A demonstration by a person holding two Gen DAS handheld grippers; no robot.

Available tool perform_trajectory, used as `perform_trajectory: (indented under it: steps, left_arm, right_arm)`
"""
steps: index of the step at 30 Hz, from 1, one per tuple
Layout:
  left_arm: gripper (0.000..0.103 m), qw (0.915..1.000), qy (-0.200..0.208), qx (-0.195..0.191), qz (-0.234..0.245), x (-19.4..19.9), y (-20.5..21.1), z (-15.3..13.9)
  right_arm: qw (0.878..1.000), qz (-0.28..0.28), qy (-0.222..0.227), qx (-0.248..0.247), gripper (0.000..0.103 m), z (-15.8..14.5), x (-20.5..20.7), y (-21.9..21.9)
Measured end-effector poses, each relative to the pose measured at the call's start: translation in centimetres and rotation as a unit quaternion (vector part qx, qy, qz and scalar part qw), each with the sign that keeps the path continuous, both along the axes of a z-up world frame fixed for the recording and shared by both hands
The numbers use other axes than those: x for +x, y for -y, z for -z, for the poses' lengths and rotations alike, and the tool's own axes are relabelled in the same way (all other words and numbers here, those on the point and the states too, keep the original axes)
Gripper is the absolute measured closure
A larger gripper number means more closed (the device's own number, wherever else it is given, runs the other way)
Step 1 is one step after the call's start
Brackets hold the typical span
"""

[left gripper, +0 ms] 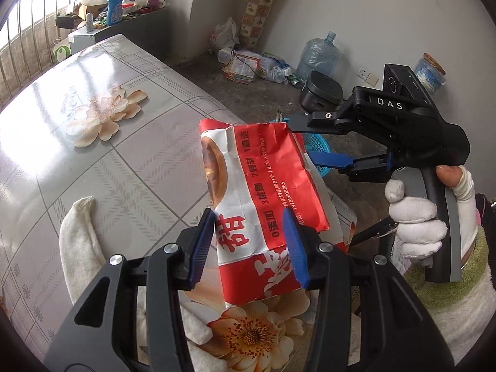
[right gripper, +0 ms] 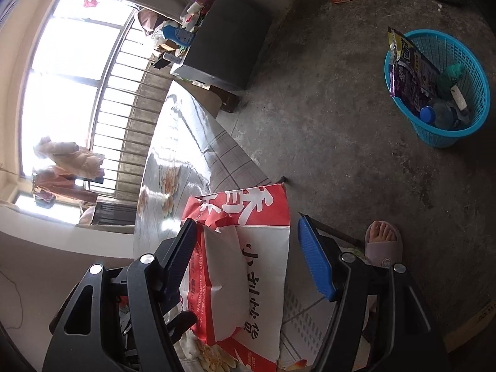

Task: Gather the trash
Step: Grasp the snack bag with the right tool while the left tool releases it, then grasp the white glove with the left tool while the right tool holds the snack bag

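Observation:
A crumpled red and white paper bag (left gripper: 257, 204) with Chinese print is held up over the table's near edge. My left gripper (left gripper: 251, 232) is shut on its lower part. My right gripper (right gripper: 248, 254) stands open around the same bag (right gripper: 248, 266); whether its fingers touch the bag I cannot tell. In the left wrist view the right gripper (left gripper: 305, 142) reaches in from the right to the bag's upper right edge. A blue plastic basket (right gripper: 449, 133) with wrappers and a bottle stands on the floor beyond the table.
The table (left gripper: 108, 142) has a glossy grey flowered cover. A white cloth (left gripper: 77, 241) lies at its near left. Bags, a large water bottle (left gripper: 319, 55) and a black cooker (left gripper: 322, 93) sit by the wall. A slippered foot (right gripper: 383, 245) is on the concrete floor.

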State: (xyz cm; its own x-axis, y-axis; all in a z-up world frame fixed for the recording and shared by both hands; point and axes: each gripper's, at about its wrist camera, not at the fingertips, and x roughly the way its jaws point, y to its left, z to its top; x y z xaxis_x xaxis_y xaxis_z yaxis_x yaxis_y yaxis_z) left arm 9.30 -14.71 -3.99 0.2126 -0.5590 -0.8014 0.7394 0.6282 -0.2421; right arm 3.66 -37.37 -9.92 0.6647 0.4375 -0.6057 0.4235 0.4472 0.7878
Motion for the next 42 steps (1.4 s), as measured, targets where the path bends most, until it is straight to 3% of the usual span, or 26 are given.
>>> perform_trajectory:
  steps: [3,11,16,22,23,28,34,42]
  left_arm:
    - [0.06,1.0,0.0,-0.001,0.003,-0.2,0.3,0.0]
    - [0.06,0.9999,-0.006,-0.01,0.0,0.0,-0.4,0.4]
    - [0.06,0.9997,-0.016,-0.021,-0.003,-0.4,-1.7,0.6]
    - [0.06,0.999,-0.019,-0.037,-0.016,-0.7,-3.0,1.0]
    - [0.06,0.9989,-0.018,-0.038,-0.019,-0.7,-3.2,1.0]
    - [0.061,0.9985,-0.011,-0.047,-0.027,-1.3,-5.2,0.4]
    - [0.061,0.9949,0.034,-0.061,-0.073,-1.9,-10.1,-2.7]
    - [0.06,0.9869,0.014,0.001,-0.161,0.2,-13.6,-1.4]
  right_arm:
    - [0.998,0.0,0.026,0.05,0.037,0.7,-0.5,0.2]
    - [0.998,-0.035,0.051,0.01,0.037,-1.5,-1.7,-1.6]
    - [0.998,-0.048,0.043,-0.007,0.05,-1.9,-3.0,-2.8]
    - [0.996,-0.058,0.021,-0.067,0.059,-2.4,-3.2,-4.8]
    - [0.995,-0.059,0.016,-0.077,0.065,-2.6,-3.0,-5.1]
    - [0.985,-0.078,0.01,-0.152,0.072,-3.8,-2.5,-7.0]
    - [0.98,-0.086,0.017,-0.179,0.073,-4.6,-2.4,-7.5]
    - [0.978,-0.098,0.026,-0.18,0.073,-4.6,-2.4,-8.5]
